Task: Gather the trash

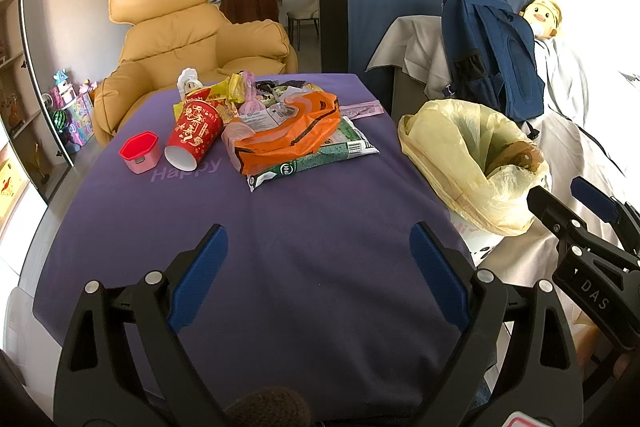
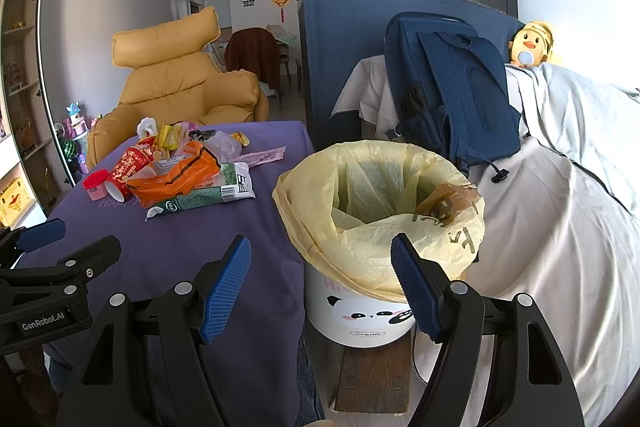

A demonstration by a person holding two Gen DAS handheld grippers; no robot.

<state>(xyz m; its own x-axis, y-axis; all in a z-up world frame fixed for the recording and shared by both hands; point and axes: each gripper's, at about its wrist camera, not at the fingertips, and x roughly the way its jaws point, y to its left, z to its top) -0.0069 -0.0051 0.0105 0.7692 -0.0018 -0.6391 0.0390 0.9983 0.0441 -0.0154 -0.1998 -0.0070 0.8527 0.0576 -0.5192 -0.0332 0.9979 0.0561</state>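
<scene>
Both tools hang over the near part of the purple-covered counter [image 1: 320, 247] with nothing between their fingers. The left hand-held gripper [image 1: 320, 267] has its blue pads spread wide apart above bare cloth near the near edge. The right hand-held gripper [image 2: 322, 287] is likewise spread apart, poised just off the counter's right edge, in front of the bin [image 2: 360, 319], a white pail with a panda face lined with a yellow bag [image 2: 312, 195]. The bin stands just beside the counter's right edge; a crumpled brown wrapper [image 2: 444, 203] lies inside it. The trash sits in a heap toward the far left part of the counter: an orange plastic bag [image 1: 288, 135] lies over a green-and-white packet [image 1: 320, 155], with a tipped red paper cup [image 1: 194, 135] just to its left and a small pink tub with a red lid [image 1: 140, 151] beside the cup. More wrappers [image 1: 240, 91] crowd the far edge.
</scene>
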